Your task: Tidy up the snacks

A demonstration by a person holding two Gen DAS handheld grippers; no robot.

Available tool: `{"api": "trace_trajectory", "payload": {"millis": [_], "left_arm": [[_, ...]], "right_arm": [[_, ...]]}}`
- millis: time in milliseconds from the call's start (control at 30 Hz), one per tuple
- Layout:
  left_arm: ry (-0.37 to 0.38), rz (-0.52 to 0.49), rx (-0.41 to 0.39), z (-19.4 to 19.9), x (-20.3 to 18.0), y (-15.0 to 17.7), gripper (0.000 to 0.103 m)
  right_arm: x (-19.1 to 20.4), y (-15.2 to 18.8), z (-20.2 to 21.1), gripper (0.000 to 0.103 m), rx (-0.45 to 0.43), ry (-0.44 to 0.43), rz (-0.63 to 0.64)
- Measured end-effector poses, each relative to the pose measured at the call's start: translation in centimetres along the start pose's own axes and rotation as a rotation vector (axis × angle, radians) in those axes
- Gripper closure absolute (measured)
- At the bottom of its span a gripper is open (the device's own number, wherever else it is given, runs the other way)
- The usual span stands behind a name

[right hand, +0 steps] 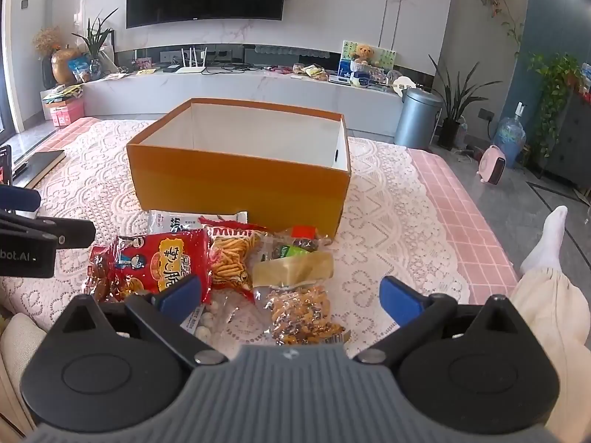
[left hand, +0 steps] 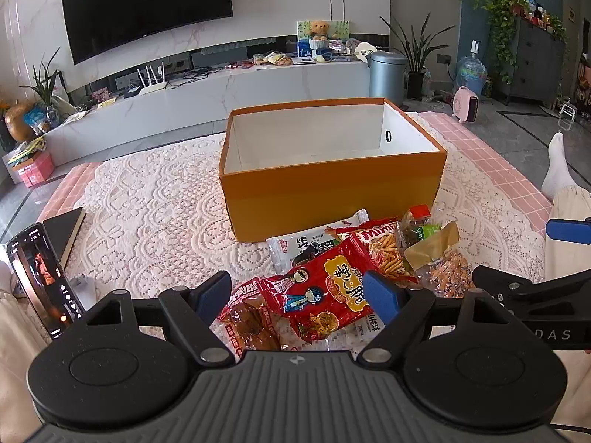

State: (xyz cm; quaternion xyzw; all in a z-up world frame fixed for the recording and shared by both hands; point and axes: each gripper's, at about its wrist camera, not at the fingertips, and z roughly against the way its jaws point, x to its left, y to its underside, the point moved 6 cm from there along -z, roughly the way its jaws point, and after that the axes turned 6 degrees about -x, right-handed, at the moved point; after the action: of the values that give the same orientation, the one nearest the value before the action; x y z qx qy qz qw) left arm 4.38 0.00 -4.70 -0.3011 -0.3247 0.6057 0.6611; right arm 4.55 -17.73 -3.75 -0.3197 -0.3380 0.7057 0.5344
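Lace cloth (left hand: 155, 199) over pink grid mat (left hand: 491, 158), living-room floor; TV (left hand: 147, 7) on marble wall. Orange box (left hand: 332, 192) beside snack pile (left hand: 343, 277). Left gripper (left hand: 295, 295) and right gripper (right hand: 291, 295): both spread wide, holding nothing.

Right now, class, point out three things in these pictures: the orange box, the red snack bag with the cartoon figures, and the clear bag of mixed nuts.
orange box (left hand: 332, 195): left wrist view, on its front outer wall.
red snack bag (left hand: 328, 291): left wrist view, on the printed front.
clear bag of mixed nuts (right hand: 299, 313): right wrist view, on the nut-filled lower part.
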Motion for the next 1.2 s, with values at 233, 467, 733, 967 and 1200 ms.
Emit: {"api": "trace_trajectory", "payload": {"millis": [233, 467, 733, 967, 1200], "left_arm": [[0.001, 0.001, 0.003, 0.04, 0.04, 0.0, 0.008], [0.0, 0.001, 0.003, 0.01, 0.04, 0.04, 0.008], [0.001, 0.0, 0.004, -0.01, 0.05, 0.04, 0.008], [0.001, 0.001, 0.003, -0.01, 0.06, 0.03, 0.008], [0.001, 0.001, 0.004, -0.02, 0.06, 0.04, 0.008]], "right_arm": [[-0.06, -0.16, -0.38, 0.004, 0.009, -0.001, -0.003], [-0.08, -0.16, -0.4, 0.004, 0.011, -0.002, -0.003], [-0.09, -0.16, -0.4, 0.004, 0.013, -0.003, -0.003], [-0.13, -0.1, -0.42, 0.004, 0.014, -0.002, -0.004], [-0.31, 0.04, -0.3, 0.004, 0.016, -0.001, -0.005]]}}
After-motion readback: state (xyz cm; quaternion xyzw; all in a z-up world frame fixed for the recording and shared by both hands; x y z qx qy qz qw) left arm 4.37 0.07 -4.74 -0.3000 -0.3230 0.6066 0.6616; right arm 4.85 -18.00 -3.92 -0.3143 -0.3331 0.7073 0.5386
